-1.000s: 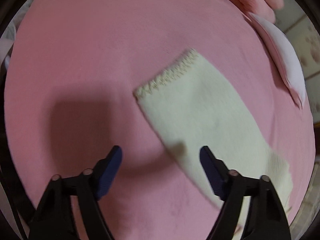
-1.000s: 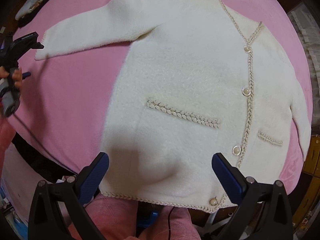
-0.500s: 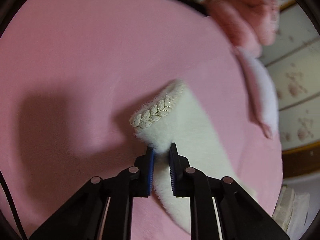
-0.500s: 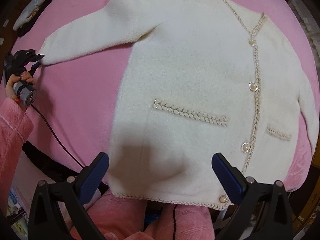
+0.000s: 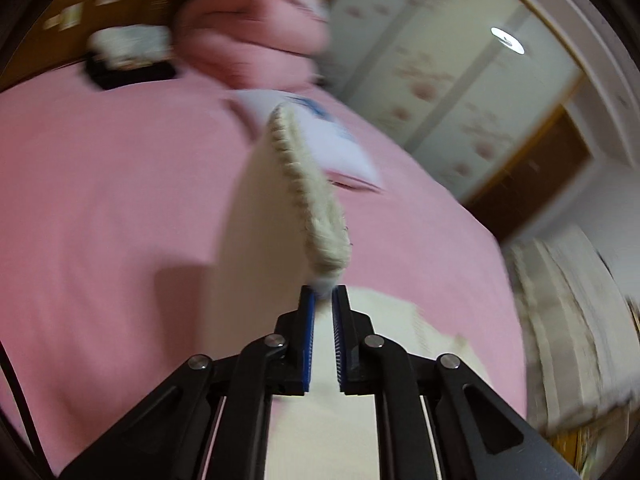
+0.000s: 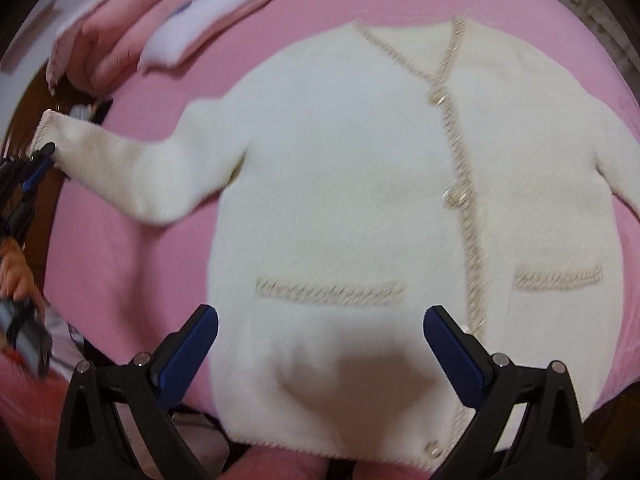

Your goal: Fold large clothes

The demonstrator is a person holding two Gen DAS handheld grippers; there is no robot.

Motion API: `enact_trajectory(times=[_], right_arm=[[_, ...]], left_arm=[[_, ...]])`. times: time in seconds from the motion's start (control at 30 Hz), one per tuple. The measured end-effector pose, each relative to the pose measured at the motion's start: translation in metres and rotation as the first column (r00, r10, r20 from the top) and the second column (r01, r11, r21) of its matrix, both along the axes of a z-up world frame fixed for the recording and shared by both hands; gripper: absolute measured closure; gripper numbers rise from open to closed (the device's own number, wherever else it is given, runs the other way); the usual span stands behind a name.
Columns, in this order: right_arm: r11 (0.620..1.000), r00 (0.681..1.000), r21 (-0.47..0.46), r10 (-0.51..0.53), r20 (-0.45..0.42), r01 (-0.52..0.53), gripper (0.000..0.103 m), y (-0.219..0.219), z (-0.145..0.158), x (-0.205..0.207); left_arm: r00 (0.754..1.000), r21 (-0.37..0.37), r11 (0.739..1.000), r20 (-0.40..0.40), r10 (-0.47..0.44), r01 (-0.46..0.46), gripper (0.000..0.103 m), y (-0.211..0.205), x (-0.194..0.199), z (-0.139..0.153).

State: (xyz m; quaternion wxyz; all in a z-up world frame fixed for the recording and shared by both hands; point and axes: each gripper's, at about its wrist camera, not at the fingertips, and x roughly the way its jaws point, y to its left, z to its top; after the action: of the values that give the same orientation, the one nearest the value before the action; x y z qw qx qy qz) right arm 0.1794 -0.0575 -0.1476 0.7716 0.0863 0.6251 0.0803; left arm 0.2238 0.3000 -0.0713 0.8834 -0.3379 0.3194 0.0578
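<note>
A cream cardigan (image 6: pixel 360 180) with braided trim and pearl buttons lies flat, front up, on a pink bedspread (image 6: pixel 132 260). Its left sleeve (image 6: pixel 132 176) is lifted off the bed at the cuff. In the left wrist view my left gripper (image 5: pixel 323 290) is closing its jaws on the braided cuff (image 5: pixel 308 200), and the pads press on the fabric. The right wrist view shows that gripper (image 6: pixel 42 152) at the far left edge. My right gripper (image 6: pixel 320 316) hovers open above the cardigan's lower front, near the left pocket trim, with nothing between its fingers.
A white pillow (image 6: pixel 208 20) and pink folded bedding (image 5: pixel 248 28) lie at the head of the bed. A wardrobe with patterned panels (image 5: pixel 460 80) stands beyond it. A hand in a pink sleeve (image 6: pixel 16 276) holds the left gripper's handle.
My left gripper shut on the sleeve cuff, then rose and tilted up, lifting the cuff off the bed. The right gripper, still open, shifted right over the cardigan.
</note>
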Motion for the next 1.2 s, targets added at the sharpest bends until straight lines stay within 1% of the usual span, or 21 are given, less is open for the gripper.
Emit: enact_trajectory(times=[0.07,0.13,0.2,0.27,0.3,0.4,0.43,0.47,0.53,0.57,0.6,0.63,0.67,0.73,0.77,0.83,0.87,0.93,1.07,1.13,1.2], right_arm=[[0.999,0.998,0.012,-0.031,0.052,0.030,0.000,-0.026,0.004,0.007],[0.997,0.991,0.036,-0.076,0.111,0.072,0.000,-0.057,0.006,0.017],[0.994,0.985,0.043,-0.107,0.138,0.102,0.000,-0.081,0.001,0.026],[0.991,0.979,0.038,-0.135,0.154,0.130,0.000,-0.105,-0.008,0.038],[0.990,0.977,0.044,-0.141,0.159,0.135,0.000,-0.115,-0.013,0.043],[0.990,0.982,0.075,-0.128,0.142,0.118,0.000,-0.136,-0.031,0.062],[0.990,0.984,0.094,-0.115,0.135,0.103,0.000,-0.140,-0.038,0.070],[0.990,0.987,0.116,-0.100,0.130,0.085,0.000,-0.144,-0.044,0.076],[0.983,0.991,0.177,-0.065,0.117,0.043,0.001,-0.142,-0.050,0.088],[0.978,0.993,0.206,-0.039,0.112,0.015,0.002,-0.134,-0.055,0.095],[0.969,0.993,0.246,-0.006,0.115,-0.023,0.006,-0.124,-0.060,0.104],[0.960,0.993,0.274,0.018,0.120,-0.050,0.009,-0.113,-0.062,0.111],[0.954,0.992,0.292,0.034,0.122,-0.068,0.012,-0.105,-0.063,0.116],[0.929,0.990,0.354,0.073,0.121,-0.111,0.025,-0.074,-0.071,0.133],[0.917,0.990,0.381,0.081,0.118,-0.121,0.029,-0.063,-0.075,0.139],[0.879,0.989,0.454,0.106,0.105,-0.143,0.048,-0.028,-0.086,0.157],[0.866,0.988,0.476,0.116,0.100,-0.150,0.051,-0.015,-0.091,0.162],[0.851,0.985,0.495,0.149,0.091,-0.175,0.052,0.023,-0.103,0.176],[0.869,0.972,0.437,0.229,0.058,-0.231,0.056,0.083,-0.127,0.192],[0.870,0.968,0.432,0.249,0.028,-0.237,0.061,0.098,-0.138,0.194],[0.867,0.968,0.438,0.250,0.034,-0.239,0.067,0.109,-0.142,0.197]], left_arm=[[0.993,0.009,0.994,0.043,-0.107,0.107,0.099,-0.054,0.014,0.009],[0.980,0.047,0.980,0.040,-0.194,0.192,0.099,-0.107,0.032,0.004],[0.967,0.048,0.966,0.001,-0.253,0.253,0.099,-0.148,0.053,-0.010],[0.951,0.016,0.952,-0.039,-0.305,0.306,0.099,-0.184,0.073,-0.030],[0.945,0.003,0.947,-0.075,-0.319,0.320,0.099,-0.201,0.080,-0.040],[0.936,0.016,0.953,-0.193,-0.294,0.303,0.097,-0.228,0.083,-0.058],[0.932,0.020,0.955,-0.225,-0.283,0.295,0.096,-0.228,0.079,-0.065],[0.927,0.022,0.959,-0.261,-0.268,0.284,0.091,-0.229,0.069,-0.072],[0.913,0.021,0.966,-0.334,-0.235,0.256,0.080,-0.218,0.063,-0.086],[0.903,0.024,0.970,-0.369,-0.218,0.244,0.070,-0.206,0.051,-0.095],[0.893,0.033,0.973,-0.407,-0.194,0.226,0.061,-0.196,0.047,-0.103],[0.885,0.038,0.976,-0.431,-0.175,0.212,0.057,-0.172,0.027,-0.117],[0.878,0.049,0.980,-0.455,-0.150,0.193,0.052,-0.154,0.015,-0.121],[0.861,0.059,0.986,-0.497,-0.105,0.154,0.045,-0.130,0.006,-0.134],[0.853,0.057,0.990,-0.515,-0.084,0.131,0.043,-0.118,0.004,-0.141],[0.842,0.053,0.995,-0.538,-0.043,0.085,0.041,-0.100,0.002,-0.155],[0.835,0.053,0.997,-0.550,-0.020,0.059,0.038,-0.090,0.001,-0.162],[0.826,0.055,0.998,-0.563,0.013,0.022,0.037,-0.074,0.000,-0.174],[0.807,0.044,0.999,-0.590,0.044,-0.023,0.037,-0.056,0.002,-0.197],[0.803,0.027,0.999,-0.594,0.044,-0.036,0.037,-0.050,0.001,-0.206],[0.803,0.016,0.999,-0.595,0.043,-0.041,0.036,-0.046,0.000,-0.214]])
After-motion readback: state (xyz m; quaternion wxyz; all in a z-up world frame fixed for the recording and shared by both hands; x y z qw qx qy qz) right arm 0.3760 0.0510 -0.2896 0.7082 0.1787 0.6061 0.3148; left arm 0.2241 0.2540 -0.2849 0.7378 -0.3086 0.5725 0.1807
